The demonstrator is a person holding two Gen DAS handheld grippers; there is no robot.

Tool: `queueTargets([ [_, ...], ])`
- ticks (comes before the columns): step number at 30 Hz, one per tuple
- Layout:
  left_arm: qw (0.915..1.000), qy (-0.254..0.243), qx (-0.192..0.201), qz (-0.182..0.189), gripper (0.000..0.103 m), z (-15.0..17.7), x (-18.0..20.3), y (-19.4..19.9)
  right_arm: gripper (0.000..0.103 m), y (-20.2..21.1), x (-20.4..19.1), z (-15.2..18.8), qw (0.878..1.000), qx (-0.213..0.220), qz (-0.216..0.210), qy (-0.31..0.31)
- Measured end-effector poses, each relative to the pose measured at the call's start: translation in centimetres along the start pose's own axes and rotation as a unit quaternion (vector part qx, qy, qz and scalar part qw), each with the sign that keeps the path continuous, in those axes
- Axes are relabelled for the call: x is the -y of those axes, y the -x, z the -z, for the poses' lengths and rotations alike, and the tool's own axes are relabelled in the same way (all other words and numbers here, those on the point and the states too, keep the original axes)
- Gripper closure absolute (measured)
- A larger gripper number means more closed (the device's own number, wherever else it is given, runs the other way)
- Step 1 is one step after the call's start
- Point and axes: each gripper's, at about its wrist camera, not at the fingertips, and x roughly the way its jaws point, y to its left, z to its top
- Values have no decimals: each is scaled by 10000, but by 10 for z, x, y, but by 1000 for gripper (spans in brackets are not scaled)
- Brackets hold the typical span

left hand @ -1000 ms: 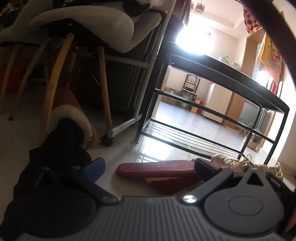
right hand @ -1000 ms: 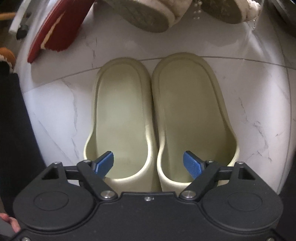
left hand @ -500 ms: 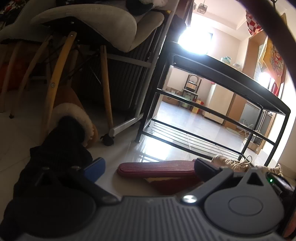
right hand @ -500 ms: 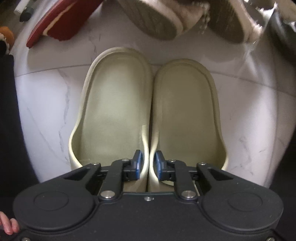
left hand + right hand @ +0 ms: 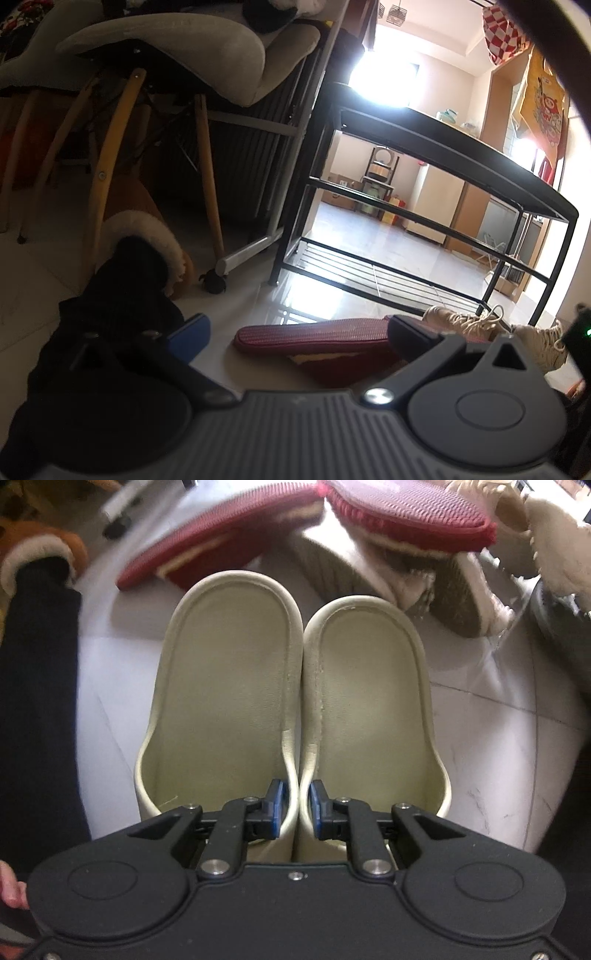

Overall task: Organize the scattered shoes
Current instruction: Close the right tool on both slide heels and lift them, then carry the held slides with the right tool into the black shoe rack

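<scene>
In the right wrist view my right gripper is shut on the two inner side walls of a pair of pale green slides, pinching them together and holding them above the floor. Red slippers and beige lace-up shoes lie beyond them. In the left wrist view my left gripper is open and empty, low over the floor, pointing at a red slipper and the beige shoes. A black metal shoe rack stands behind them.
A fur-lined brown boot and a dark cloth lie at the left by a wooden-legged chair. A wheeled white frame stands beside the rack. The floor is glossy white tile.
My right gripper closed on the inner walls of the two slides and lifted them; the red slippers and beige shoes now appear closer. The left gripper barely moved.
</scene>
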Motion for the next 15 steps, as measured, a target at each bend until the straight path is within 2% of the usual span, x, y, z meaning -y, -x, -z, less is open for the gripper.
queueTargets([
  [10, 9999, -139, -71, -74, 0, 1, 6, -2, 89, 56, 22, -23, 9938, 1084, -87, -226],
  [15, 9998, -178, -94, -93, 0, 2, 7, -3, 89, 65, 36, -46, 9899, 1376, 40, -328],
])
